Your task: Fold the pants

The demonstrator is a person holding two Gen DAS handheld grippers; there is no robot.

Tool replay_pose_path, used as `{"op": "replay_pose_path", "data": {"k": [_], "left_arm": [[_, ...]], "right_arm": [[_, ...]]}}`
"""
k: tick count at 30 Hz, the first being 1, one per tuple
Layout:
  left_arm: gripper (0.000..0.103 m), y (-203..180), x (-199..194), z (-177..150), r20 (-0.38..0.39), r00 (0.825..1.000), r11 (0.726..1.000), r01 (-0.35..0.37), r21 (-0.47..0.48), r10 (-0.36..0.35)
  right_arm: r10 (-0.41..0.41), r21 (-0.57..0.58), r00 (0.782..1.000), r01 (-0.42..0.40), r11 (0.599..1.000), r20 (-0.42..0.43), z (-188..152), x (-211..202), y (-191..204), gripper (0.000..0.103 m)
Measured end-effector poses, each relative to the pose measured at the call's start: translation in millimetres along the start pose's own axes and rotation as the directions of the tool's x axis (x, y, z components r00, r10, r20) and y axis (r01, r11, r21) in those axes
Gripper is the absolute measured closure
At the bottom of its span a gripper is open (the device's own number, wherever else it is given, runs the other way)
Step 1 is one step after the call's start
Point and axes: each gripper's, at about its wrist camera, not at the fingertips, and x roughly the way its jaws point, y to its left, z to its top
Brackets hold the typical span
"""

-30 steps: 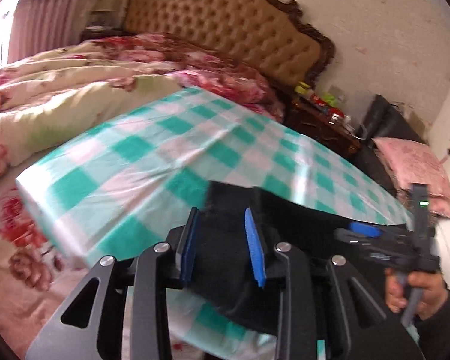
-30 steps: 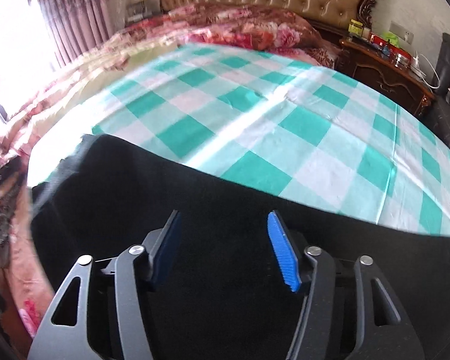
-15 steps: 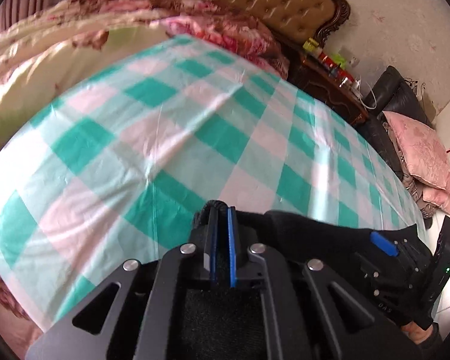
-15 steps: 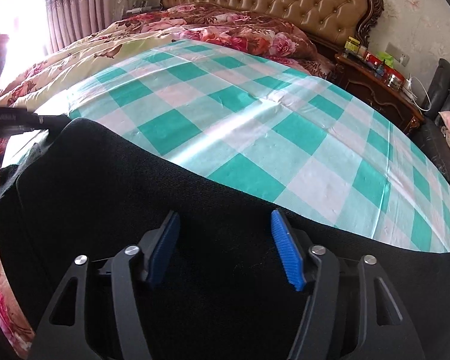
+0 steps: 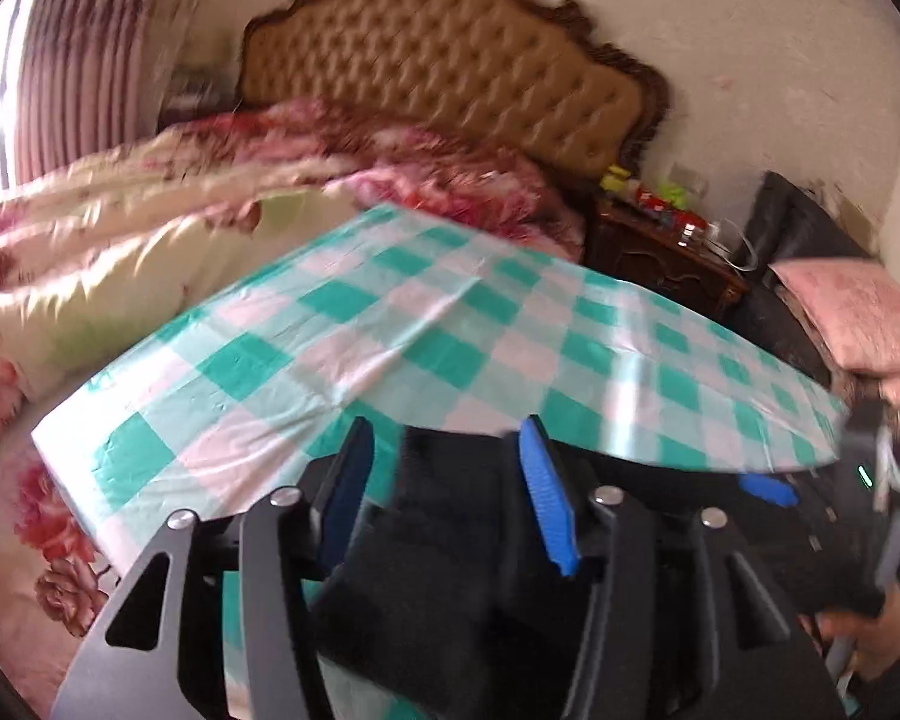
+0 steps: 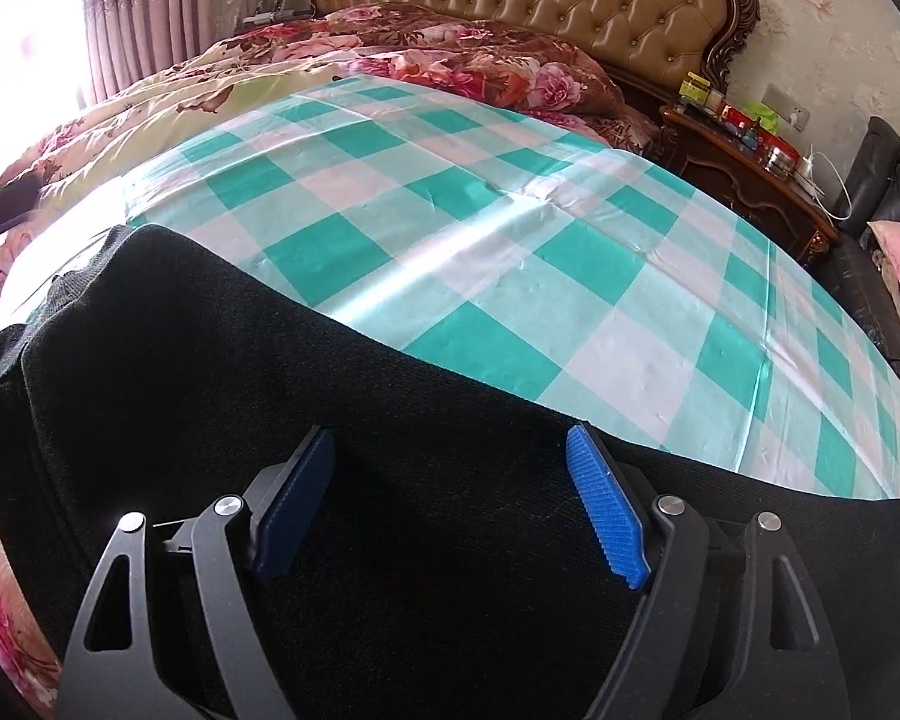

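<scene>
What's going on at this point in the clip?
A person with a handheld gripper in each hand is folding black pants on a green-checked cloth spread over a bed. Both the left gripper and right gripper are opening over the fabric; neither pinches it. The pants lie along the cloth's near edge.

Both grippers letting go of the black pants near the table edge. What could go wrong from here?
1. The black pants lie at the near edge of the checked tablecloth, partly hanging over it; they may slide off.
2. The left gripper is opening with a bunched fold between its pads; the fold may spring open.
3. The right gripper, opening close over the fabric, could snag it.
</scene>
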Motion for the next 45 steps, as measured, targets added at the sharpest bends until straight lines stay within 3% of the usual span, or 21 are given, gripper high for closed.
{"op": "replay_pose_path", "data": {"k": [3, 5, 7, 8, 10, 11, 15, 16, 19, 21, 23, 25, 28, 30, 32, 37, 38, 39, 42, 43, 45], "left_arm": [[0.044, -44.6, -20.8, -39.3, -0.071, 0.995, 0.991, 0.074, 0.109, -0.066], [0.044, -66.8, -21.9, -63.4, -0.113, 0.993, 0.978, 0.061, 0.197, -0.039], [0.032, -81.2, -16.9, -83.1, -0.139, 0.990, 0.964, 0.052, 0.260, -0.016], [0.020, -83.4, -9.1, -91.6, -0.159, 0.987, 0.964, 0.034, 0.263, 0.008], [0.013, -79.9, 5.7, -100.4, -0.204, 0.979, 0.969, 0.023, 0.245, 0.028], [0.005, -76.0, 4.8, -101.5, -0.167, 0.986, 0.971, 0.015, 0.240, 0.026], [0.003, -61.8, 12.3, -100.7, -0.202, 0.979, 0.958, 0.094, 0.270, -0.039], [0.003, -60.9, 11.8, -100.2, -0.205, 0.978, 0.952, 0.100, 0.288, -0.041], [0.011, -64.4, 2.5, -104.1, -0.183, 0.983, 0.931, 0.068, 0.357, -0.002], [0.043, -60.8, -7.1, -102.7, -0.157, 0.987, 0.934, 0.024, 0.356, 0.034], [0.057, -53.6, -19.3, -96.9, -0.103, 0.993, 0.940, -0.021, 0.342, 0.059], [0.059, -45.7, -23.8, -92.3, -0.106, 0.994, 0.953, -0.005, 0.302, 0.039], [0.059, -27.4, -17.0, -87.9, -0.114, 0.985, 0.964, -0.097, 0.246, 0.128], [0.041, 1.4, -7.7, -87.3, -0.183, 0.976, 0.988, -0.097, 0.121, 0.119], [0.037, 25.6, -2.9, -89.1, -0.219, 0.974, 0.999, -0.053, -0.004, 0.051], [0.042, 9.9, -12.7, -83.1, -0.158, 0.980, 0.989, -0.106, 0.100, 0.121], [0.050, 6.2, -16.6, -78.8, -0.139, 0.983, 0.989, -0.105, 0.100, 0.118], [0.057, 0.4, -20.7, -74.5, -0.112, 0.986, 0.988, -0.111, 0.111, 0.123], [0.059, -26.3, -33.2, -52.0, -0.021, 0.991, 0.976, -0.128, 0.176, 0.133], [0.059, -34.9, -32.5, -41.9, -0.011, 0.994, 0.975, -0.109, 0.192, 0.113], [0.059, -56.3, -24.0, -21.0, -0.001, 0.998, 0.969, -0.068, 0.239, 0.070]], "right_arm": [[0.007, 0.009, 1.000, -0.007, 1.000, -0.005, 0.2, 1.0, -1.7, 0.019], [0.014, 0.015, 1.000, -0.014, 1.000, -0.010, 0.7, 2.4, -3.2, 0.016], [0.005, 0.012, 1.000, -0.005, 1.000, -0.011, 1.1, 2.9, -2.4, 0.016], [-0.007, 0.005, 1.000, 0.007, 1.000, -0.010, 0.9, 2.1, -0.7, 0.015], [-0.011, 0.003, 1.000, 0.011, 1.000, -0.010, 0.8, 2.2, -0.4, 0.015], [-0.003, 0.007, 1.000, 0.004, 1.000, -0.011, 0.8, 2.2, -0.6, 0.015], [0.090, 0.031, 0.996, -0.089, 0.996, -0.019, 0.6, 2.4, -6.6, 0.005], [0.076, 0.021, 0.997, -0.076, 0.997, -0.021, 0.0, 1.6, -4.3, 0.005], [0.047, -0.009, 0.998, -0.047, 0.999, -0.031, -0.7, 1.5, 1.4, 0.005], [0.050, -0.003, 0.998, -0.050, 0.999, -0.036, -0.5, 2.7, 0.0, 0.005], [0.049, 0.004, 0.998, -0.049, 0.999, -0.032, -0.7, 2.5, -1.2, 0.005], [0.034, 0.004, 0.999, -0.034, 0.999, -0.026, -1.4, 1.9, -0.1, 0.005], [0.034, 0.003, 0.999, -0.034, 0.999, -0.022, -1.4, 1.0, 0.4, 0.005], [0.050, 0.040, 0.998, -0.051, 0.998, 0.026, -2.2, -9.8, -6.1, 0.007], [0.047, 0.106, 0.992, -0.059, 0.993, 0.115, -6.4, -38.0, -14.6, 0.008], [0.085, 0.139, 0.988, -0.103, 0.985, 0.131, -36.8, -85.3, -17.2, 0.011], [0.091, 0.138, 0.989, -0.107, 0.985, 0.118, -44.1, -88.2, -16.0, 0.016], [0.086, 0.129, 0.991, -0.099, 0.987, 0.102, -53.1, -90.0, -14.3, 0.029], [0.057, 0.126, 0.998, -0.062, 0.990, 0.040, -75.1, -80.8, -13.1, 0.056], [0.072, 0.138, 0.997, -0.072, 0.988, 0.003, -81.9, -73.1, -13.5, 0.062], [0.061, 0.123, 0.998, -0.062, 0.990, 0.015, -90.1, -70.2, -10.9, 0.062]]}}
